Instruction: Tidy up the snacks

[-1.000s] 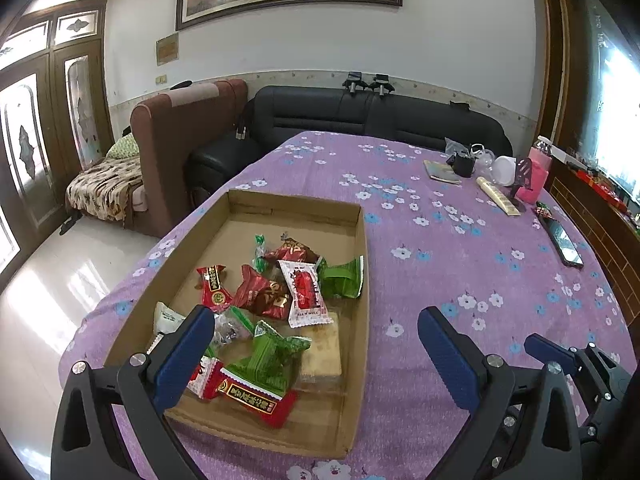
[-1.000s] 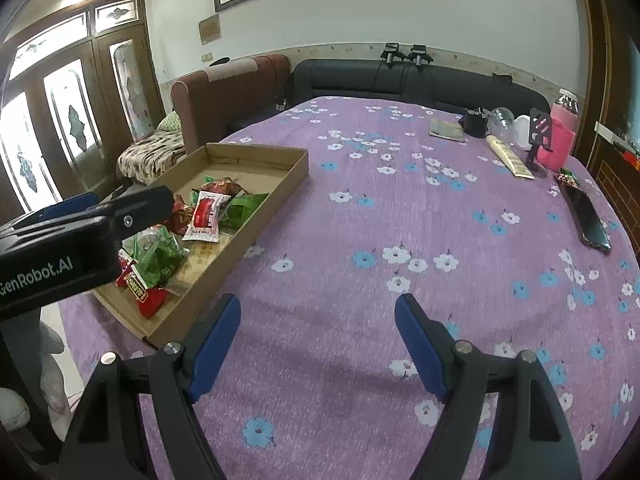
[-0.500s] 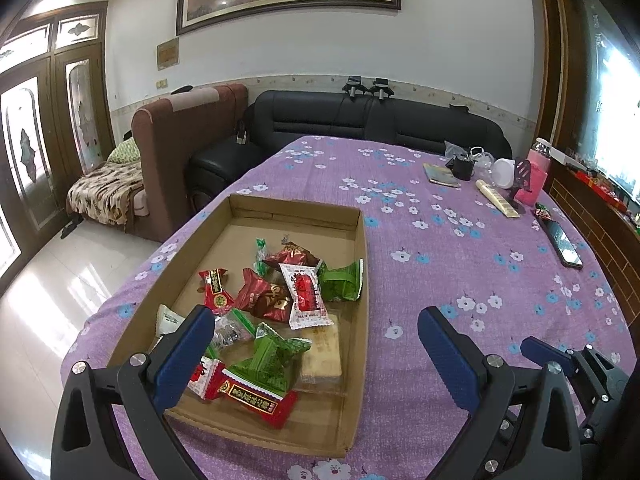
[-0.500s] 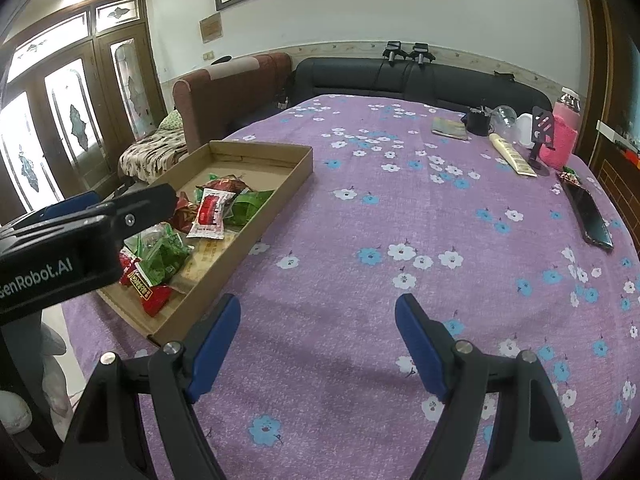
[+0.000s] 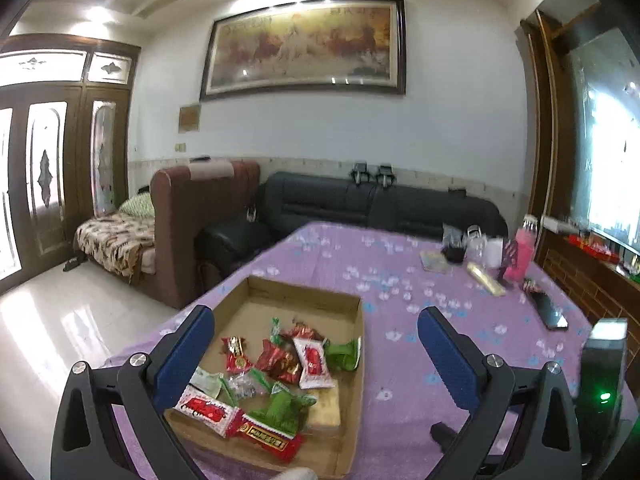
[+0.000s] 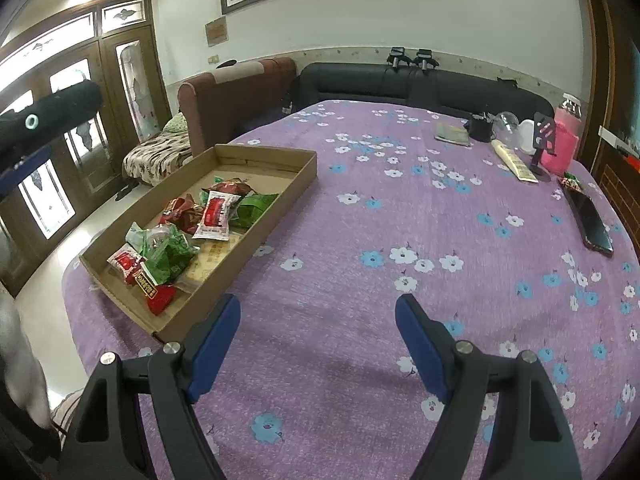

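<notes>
A shallow cardboard tray [image 5: 304, 290] [image 6: 280, 194] lies on the purple flowered tablecloth. It holds several wrapped snacks in red, green and white, such as a white-and-red packet [image 5: 314, 362] [image 6: 216, 214] and a green packet [image 5: 282, 406] [image 6: 170, 256]. My left gripper [image 5: 316, 334] is open and empty, held above the tray's near end. My right gripper [image 6: 318, 320] is open and empty, above the bare cloth to the right of the tray's near corner.
At the table's far right stand a pink bottle [image 6: 564, 140], a phone stand [image 6: 542, 144], a dark cup [image 6: 480, 128] and a long packet [image 6: 514, 160]. A black phone [image 6: 592, 224] lies near the right edge. Sofas stand behind the table.
My left gripper has tilted up and drawn back, so more of the wall and ceiling shows. My right gripper has shifted little; the left gripper has risen out of its view.
</notes>
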A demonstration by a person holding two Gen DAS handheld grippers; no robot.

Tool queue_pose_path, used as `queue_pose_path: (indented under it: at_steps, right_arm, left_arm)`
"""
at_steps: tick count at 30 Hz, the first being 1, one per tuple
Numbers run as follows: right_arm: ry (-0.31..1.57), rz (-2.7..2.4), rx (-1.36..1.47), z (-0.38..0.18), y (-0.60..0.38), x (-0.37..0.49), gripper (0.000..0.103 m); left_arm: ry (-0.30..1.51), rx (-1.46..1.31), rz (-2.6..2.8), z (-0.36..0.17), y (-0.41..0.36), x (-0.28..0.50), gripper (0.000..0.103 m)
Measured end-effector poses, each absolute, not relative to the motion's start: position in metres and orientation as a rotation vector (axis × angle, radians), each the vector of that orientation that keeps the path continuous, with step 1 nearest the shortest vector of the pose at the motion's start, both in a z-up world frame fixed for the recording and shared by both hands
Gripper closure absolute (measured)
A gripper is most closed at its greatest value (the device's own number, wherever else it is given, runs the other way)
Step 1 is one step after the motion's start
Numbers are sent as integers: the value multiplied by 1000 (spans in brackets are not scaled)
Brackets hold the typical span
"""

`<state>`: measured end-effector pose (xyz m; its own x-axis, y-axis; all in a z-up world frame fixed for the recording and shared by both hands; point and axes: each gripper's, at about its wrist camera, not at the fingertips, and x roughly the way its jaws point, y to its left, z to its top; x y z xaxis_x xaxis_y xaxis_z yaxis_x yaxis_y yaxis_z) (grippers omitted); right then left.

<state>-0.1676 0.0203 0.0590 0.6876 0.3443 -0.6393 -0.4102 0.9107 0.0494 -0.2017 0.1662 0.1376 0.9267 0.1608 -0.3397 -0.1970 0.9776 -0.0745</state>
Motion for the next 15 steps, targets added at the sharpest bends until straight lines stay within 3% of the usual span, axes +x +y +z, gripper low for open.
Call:
queue_pose_path:
  at_steps: [8, 15]
  right_arm:
    - [660, 470, -146, 70, 38, -175, 24]
    - [630, 446, -110, 84, 28, -172, 24]
  left_arm:
    - [451, -236, 139, 134, 194, -190, 1]
    - [538, -184, 46, 141, 169, -171, 1]
